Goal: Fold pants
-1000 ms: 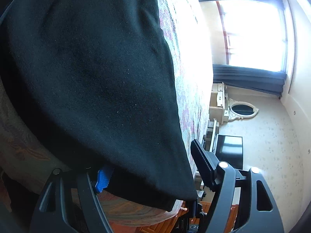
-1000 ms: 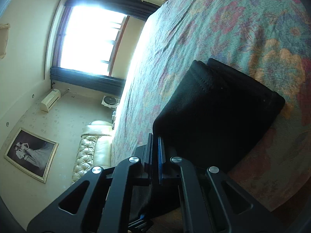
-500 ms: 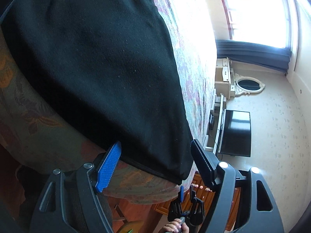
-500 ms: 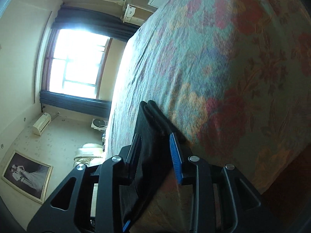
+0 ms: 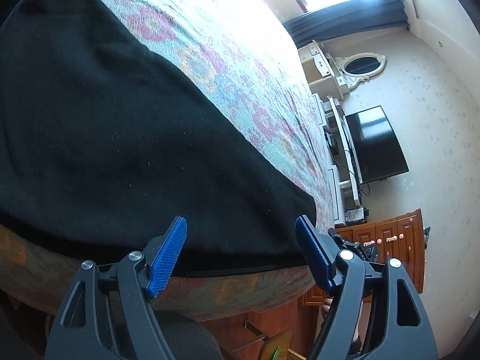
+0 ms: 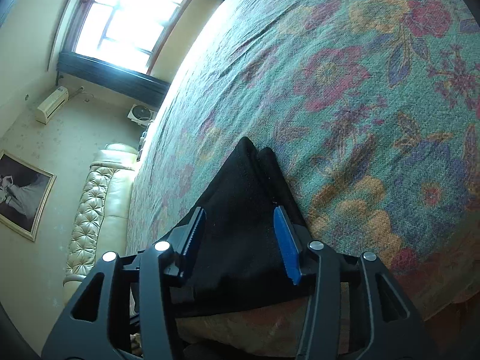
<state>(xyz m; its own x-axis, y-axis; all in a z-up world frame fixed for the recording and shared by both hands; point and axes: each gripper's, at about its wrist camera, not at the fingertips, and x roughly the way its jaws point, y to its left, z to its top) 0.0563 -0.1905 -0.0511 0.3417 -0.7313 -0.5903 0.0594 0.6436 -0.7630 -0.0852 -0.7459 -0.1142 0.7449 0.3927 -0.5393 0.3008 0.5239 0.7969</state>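
pants point(image 5: 126, 138) folded, long axis along near bed edge point(image 5: 240, 294) | your left gripper point(image 5: 240, 252) fingers apart, hem just ahead | your right gripper point(image 6: 240, 240) fingers apart, straddling the pants' end, nearer

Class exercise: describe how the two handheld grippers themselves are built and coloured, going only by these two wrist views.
The left gripper and the right gripper look alike: matte black fingers with triangular cut-outs, joined by linkages with round silver bolt heads. Each fingertip carries a flat, bright blue ridged pad; one right pad shows a toothed edge. No cables, markings or sleeves are visible.
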